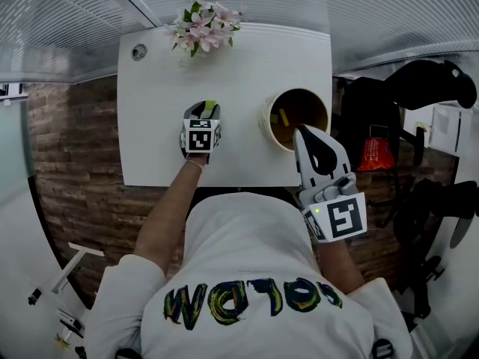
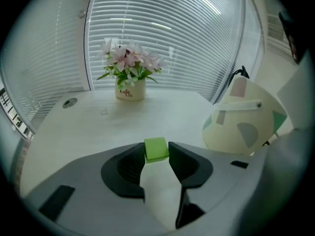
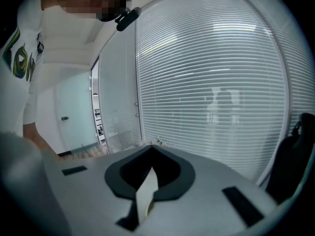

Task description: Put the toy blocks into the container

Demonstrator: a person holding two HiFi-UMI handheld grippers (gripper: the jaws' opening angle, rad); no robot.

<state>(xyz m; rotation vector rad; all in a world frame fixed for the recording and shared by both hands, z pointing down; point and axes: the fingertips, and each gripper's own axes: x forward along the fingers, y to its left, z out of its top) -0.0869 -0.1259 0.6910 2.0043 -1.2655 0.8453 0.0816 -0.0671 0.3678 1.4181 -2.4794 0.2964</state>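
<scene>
A small green toy block (image 2: 156,149) sits pinched between the pads of my left gripper (image 2: 156,146), just above the white table (image 1: 247,66). In the head view that gripper (image 1: 209,111) is left of the round cream container (image 1: 264,120), with the green block (image 1: 211,105) at its tip. From the left gripper view the container (image 2: 243,122) stands to the right, a short way off. A yellow block (image 1: 284,118) lies inside it. My right gripper (image 1: 303,134) hovers at the container's near right rim. Its jaws (image 3: 150,147) meet at the tips with nothing between them.
A pot of pink flowers (image 1: 200,28) stands at the table's far edge, and a round cable hole (image 1: 139,51) is at the far left corner. Blinds cover the window behind. Black chairs and a red bag (image 1: 374,154) crowd the floor to the right.
</scene>
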